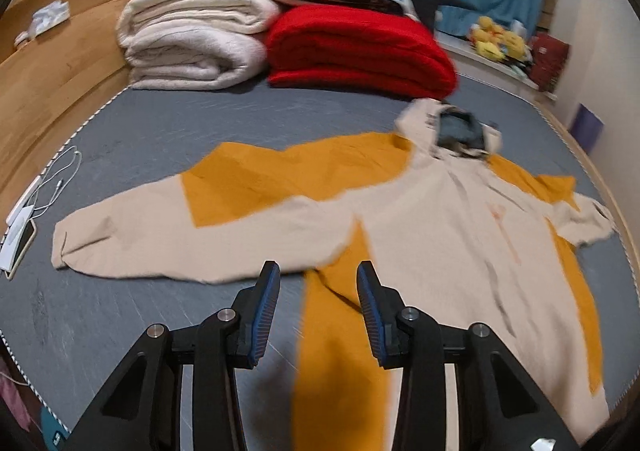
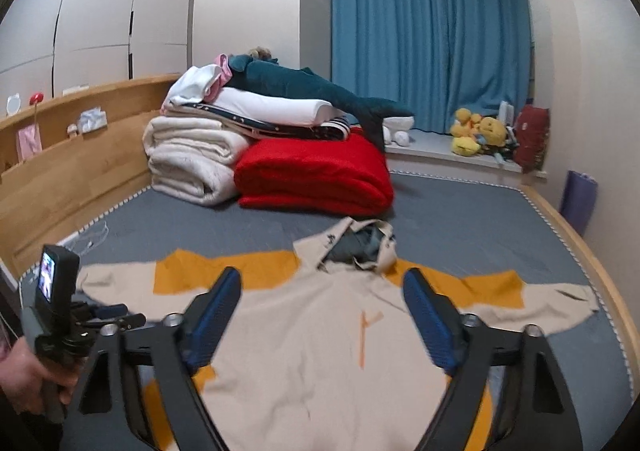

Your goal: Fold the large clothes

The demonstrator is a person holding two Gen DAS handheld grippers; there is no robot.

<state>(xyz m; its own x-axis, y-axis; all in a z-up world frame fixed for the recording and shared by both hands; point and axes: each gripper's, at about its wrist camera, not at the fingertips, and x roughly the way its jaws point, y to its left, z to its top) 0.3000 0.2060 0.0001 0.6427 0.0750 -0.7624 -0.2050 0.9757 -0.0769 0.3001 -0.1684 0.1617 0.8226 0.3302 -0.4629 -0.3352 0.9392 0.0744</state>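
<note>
Cream-and-mustard hooded cotton jacket point(image 1: 432, 211) lies spread flat, sleeves out, on the grey bed point(image 1: 168, 123); best to take a sleeve cuff and side hem cleanly, folding inward without dragging; right gripper point(image 2: 322, 315) fingers stand wide, left gripper point(image 1: 318, 311) fingers partly open — both hold nothing.

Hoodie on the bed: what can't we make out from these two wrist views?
- Hoodie hem: cut off by the bottom edge and hidden behind the gripper arms in both views.
- Orange chest mark: motion-blurred, unreadable.
- Hood lining print: too small and blurred.
- Left gripper in the right wrist view: its fingers are hidden behind its camera body.
- Right sleeve cuff: smeared near the fisheye rim in the left wrist view.
</note>
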